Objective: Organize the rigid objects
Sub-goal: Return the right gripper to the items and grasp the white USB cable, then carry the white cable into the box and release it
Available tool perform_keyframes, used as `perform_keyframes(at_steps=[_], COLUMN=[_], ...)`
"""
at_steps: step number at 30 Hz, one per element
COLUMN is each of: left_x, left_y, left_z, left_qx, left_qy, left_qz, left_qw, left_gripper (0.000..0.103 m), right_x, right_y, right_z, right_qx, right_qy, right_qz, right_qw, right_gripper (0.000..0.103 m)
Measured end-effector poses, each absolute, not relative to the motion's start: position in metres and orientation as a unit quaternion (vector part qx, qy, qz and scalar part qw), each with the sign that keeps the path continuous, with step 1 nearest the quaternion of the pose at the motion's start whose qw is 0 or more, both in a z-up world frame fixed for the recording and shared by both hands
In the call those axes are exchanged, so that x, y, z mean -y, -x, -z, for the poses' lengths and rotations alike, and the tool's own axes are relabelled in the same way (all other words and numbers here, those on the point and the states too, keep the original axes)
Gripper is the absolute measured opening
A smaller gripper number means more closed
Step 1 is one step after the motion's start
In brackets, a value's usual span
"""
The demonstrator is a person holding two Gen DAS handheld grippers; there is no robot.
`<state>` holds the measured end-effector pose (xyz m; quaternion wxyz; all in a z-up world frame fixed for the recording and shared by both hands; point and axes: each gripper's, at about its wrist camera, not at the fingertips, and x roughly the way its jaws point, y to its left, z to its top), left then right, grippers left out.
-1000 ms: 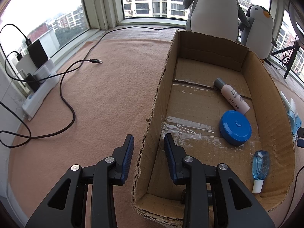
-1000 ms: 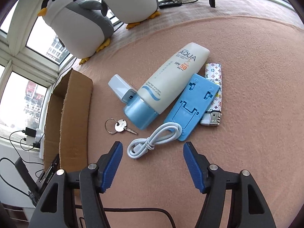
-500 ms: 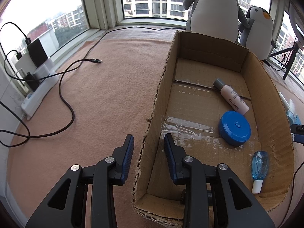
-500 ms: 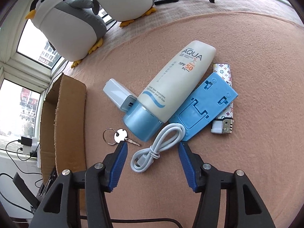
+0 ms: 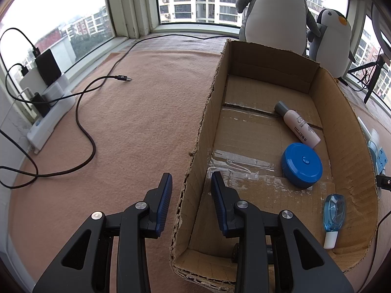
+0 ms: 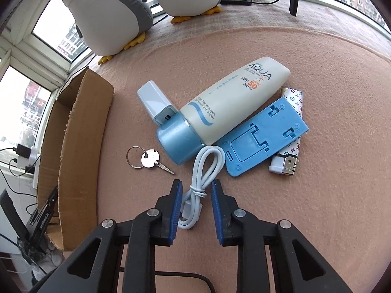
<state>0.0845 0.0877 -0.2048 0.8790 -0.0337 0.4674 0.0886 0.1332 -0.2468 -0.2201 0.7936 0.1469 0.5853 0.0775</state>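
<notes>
**Right tongs around the white cable, left tongs astride the box wall**

My right gripper (image 6: 196, 195) sits low over the carpet with the bundled white cable (image 6: 199, 183) between its blue pads (image 6: 176, 210). The jaws are close on either side, but a sliver of gap shows, so I cannot tell whether they are pinching it yet. Just past the cable lie the sunscreen tube (image 6: 220, 112), a blue plastic stand (image 6: 264, 141), a patterned lighter (image 6: 290, 156), a small white case (image 6: 156, 102) and a key (image 6: 151, 160) on its ring.

My left gripper (image 5: 191, 195) is spread, one finger outside and one inside the cardboard box (image 5: 195, 161), with the wall between them untouched. In the box lie a small bottle (image 5: 298, 124), a round blue tin (image 5: 301, 164) and a blue correction tape (image 5: 333, 214).
</notes>
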Motion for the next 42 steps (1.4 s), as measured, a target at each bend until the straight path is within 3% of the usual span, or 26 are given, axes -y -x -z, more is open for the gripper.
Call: perform_keyframes(at_steps=[2,20,32,42], left_x=[-0.088,-0.088,-0.088,-0.088], left_y=[-0.085,-0.085,-0.084,-0.084], left_z=[0.205,0.205,0.205,0.205], left_qx=[-0.467,-0.467,-0.467,-0.467], left_qy=[0.033,0.034,0.034,0.034], left_qz=[-0.088,-0.088,-0.088,-0.088], left_qw=[0.879,0.879,0.879,0.879], left_gripper=[0.031,0.031,0.031,0.031], right_x=[0.248,0.239,0.16,0.081], right_y=[-0.129,-0.108,-0.117,-0.102], right_z=[0.22,0.184,0.134,0.132], right_qx=[-0.586,-0.539,-0.488,-0.493], right_qy=[-0.141,-0.13,-0.095,-0.047], right_qz=[-0.087,-0.125,-0.224,-0.302], right_qw=[0.793,0.823,0.838,0.814], right_gripper=[0.015,0.014,0.014,0.014])
